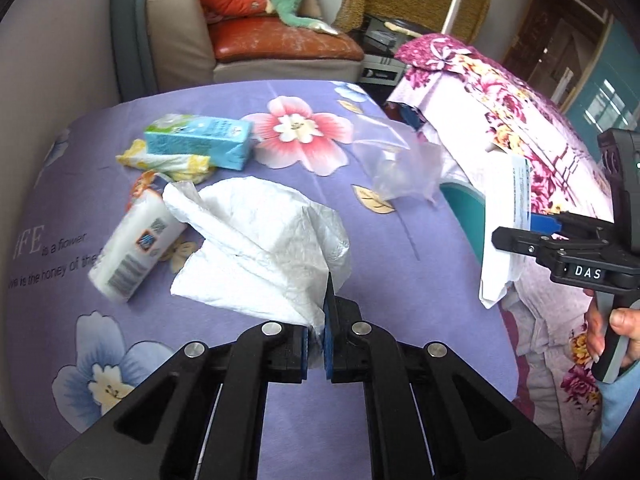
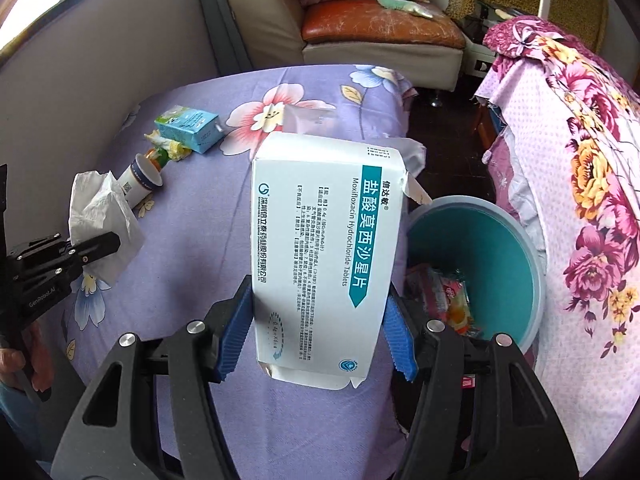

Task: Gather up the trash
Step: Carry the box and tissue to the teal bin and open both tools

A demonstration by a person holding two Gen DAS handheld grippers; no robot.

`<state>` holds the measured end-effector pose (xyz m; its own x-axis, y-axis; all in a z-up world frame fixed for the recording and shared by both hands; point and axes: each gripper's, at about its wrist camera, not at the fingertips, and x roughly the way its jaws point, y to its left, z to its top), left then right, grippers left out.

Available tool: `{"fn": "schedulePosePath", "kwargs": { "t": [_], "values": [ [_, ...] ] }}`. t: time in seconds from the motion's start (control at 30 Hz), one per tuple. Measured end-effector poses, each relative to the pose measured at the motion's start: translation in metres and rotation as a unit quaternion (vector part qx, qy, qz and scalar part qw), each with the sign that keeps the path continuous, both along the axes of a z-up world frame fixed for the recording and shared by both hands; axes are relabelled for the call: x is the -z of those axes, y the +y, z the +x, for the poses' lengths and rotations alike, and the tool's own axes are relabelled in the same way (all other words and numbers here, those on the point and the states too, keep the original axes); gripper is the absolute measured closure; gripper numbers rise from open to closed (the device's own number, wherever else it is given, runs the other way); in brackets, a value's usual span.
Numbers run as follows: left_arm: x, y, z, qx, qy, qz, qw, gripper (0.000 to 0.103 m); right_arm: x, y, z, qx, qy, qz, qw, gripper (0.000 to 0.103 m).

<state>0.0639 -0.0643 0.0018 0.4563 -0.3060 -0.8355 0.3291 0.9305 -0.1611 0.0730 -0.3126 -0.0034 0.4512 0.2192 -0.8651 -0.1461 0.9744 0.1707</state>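
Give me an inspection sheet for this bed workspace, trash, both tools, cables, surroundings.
Surface: purple floral bedsheet, smooth.
Job's things: white tissue in the left tool; medicine box in the right tool; teal bin beside the bed, wrappers inside.
Clutter: blue carton, yellow crumpled wrapper, paper cup lying on its side, clear plastic bag, all on the sheet.
Grippers: left tool shut on the tissue; right tool shut on the box.
Cables: nothing seen.
Surroundings: sofa with plush toy behind; pink floral cloth draped at right.
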Motion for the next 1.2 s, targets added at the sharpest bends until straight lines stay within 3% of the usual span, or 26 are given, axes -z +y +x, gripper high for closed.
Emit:
{"fn": "schedulePosePath", "kwargs": {
  "t": [0.27, 0.5, 0.77, 0.97, 1.0, 1.07, 1.1, 1.13, 1.2],
  "values": [
    [0.015, -0.117, 0.011, 0.098, 0.015, 0.002, 0.9951, 0.097, 0.005, -0.081, -0.011, 0.069, -0.004, 0.007, 0.998, 0.046],
    [0.033, -0.195, 0.02, 0.151, 0.029, 0.007, 0.988, 0.097, 0.016, -0.128, -0.015, 0.104, -0.002, 0.007, 0.995, 0.046],
    [0.057, -0.252, 0.034, 0.187, 0.044, 0.022, 0.9812, 0.097, 0.031, -0.163, -0.016, 0.128, 0.004, -0.004, 0.992, 0.046],
    [0.07, -0.265, 0.044, 0.187, 0.047, 0.034, 0.9806, 0.092, 0.038, -0.175, -0.015, 0.136, 0.003, -0.01, 0.991, 0.046],
    [0.07, -0.265, 0.045, 0.185, 0.045, 0.037, 0.981, 0.083, 0.039, -0.176, -0.014, 0.137, 0.004, -0.011, 0.991, 0.046],
    [0.071, -0.264, 0.046, 0.179, 0.036, 0.044, 0.9822, 0.054, 0.042, -0.178, -0.013, 0.137, 0.005, -0.011, 0.99, 0.046],
    [0.069, -0.262, 0.046, 0.173, 0.026, 0.049, 0.9834, 0.034, 0.042, -0.178, -0.013, 0.137, 0.005, -0.013, 0.99, 0.046],
    [0.067, -0.26, 0.046, 0.167, 0.015, 0.051, 0.9845, 0.025, 0.043, -0.178, -0.012, 0.137, 0.005, -0.015, 0.99, 0.046],
    [0.064, -0.256, 0.048, 0.16, 0.006, 0.052, 0.9857, 0.02, 0.043, -0.177, -0.011, 0.135, 0.004, -0.018, 0.991, 0.046]
  ]
}}
